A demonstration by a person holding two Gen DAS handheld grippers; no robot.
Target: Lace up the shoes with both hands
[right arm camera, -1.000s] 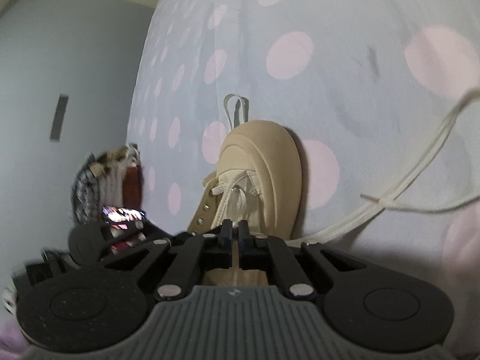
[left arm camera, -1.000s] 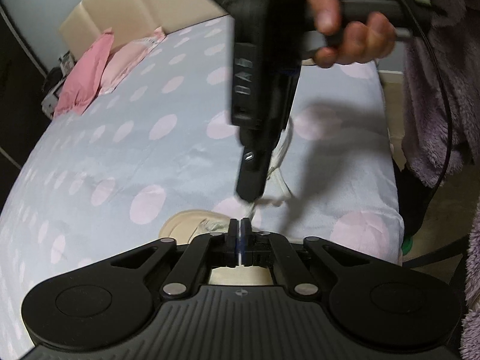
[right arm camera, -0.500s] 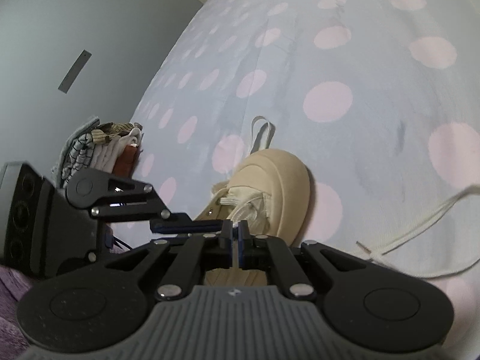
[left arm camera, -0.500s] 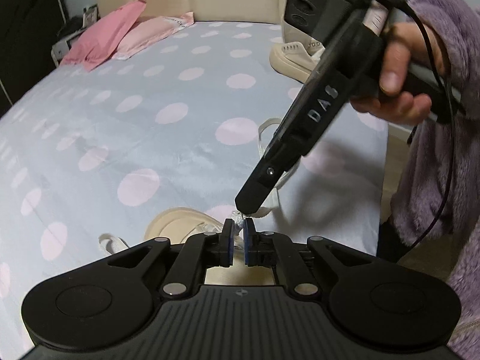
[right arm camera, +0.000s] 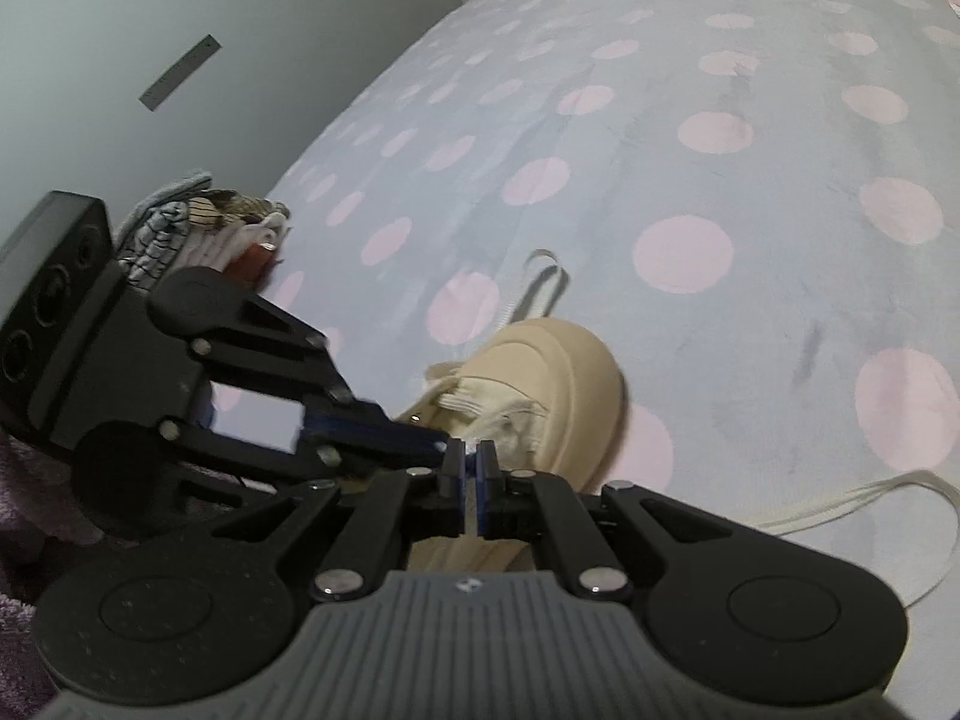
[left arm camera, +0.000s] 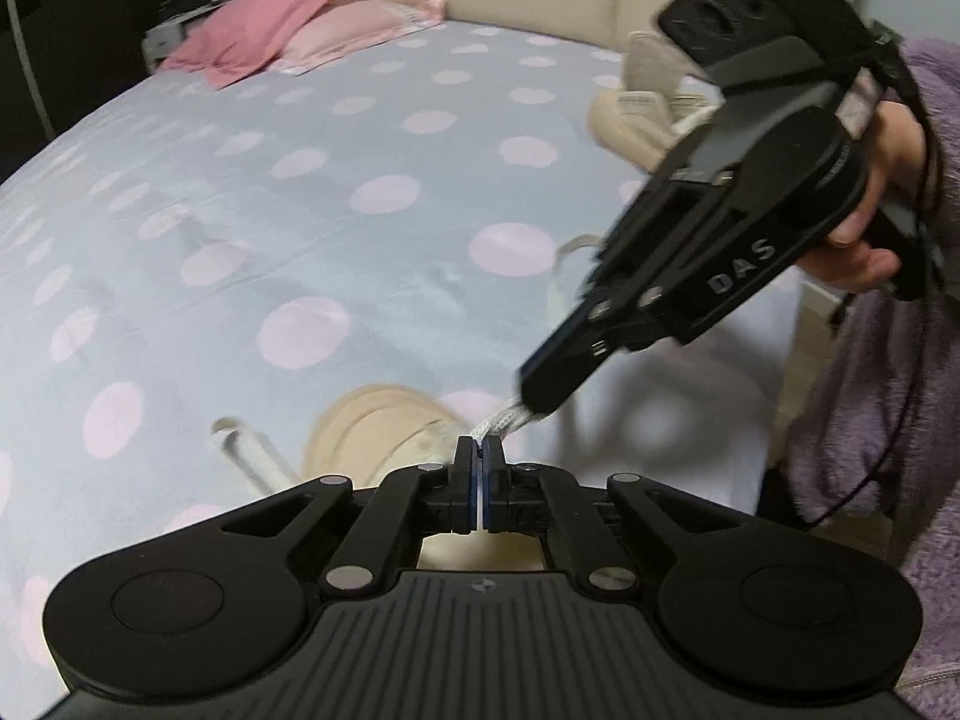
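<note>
Polka-dot bed (left arm camera: 372, 276) bearing a beige shoe (right arm camera: 540, 384) with cream, partly threaded lace (left arm camera: 501, 417), of which a short span is pinched between the fully closed left tool (left arm camera: 479, 457) and closed right tool (left arm camera: 531, 399) just above the shoe

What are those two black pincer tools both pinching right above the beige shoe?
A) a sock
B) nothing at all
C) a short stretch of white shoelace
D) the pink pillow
C: the left gripper and the right gripper meet tip to tip over the beige shoe, with a short piece of white shoelace running between their closed jaws.
</note>
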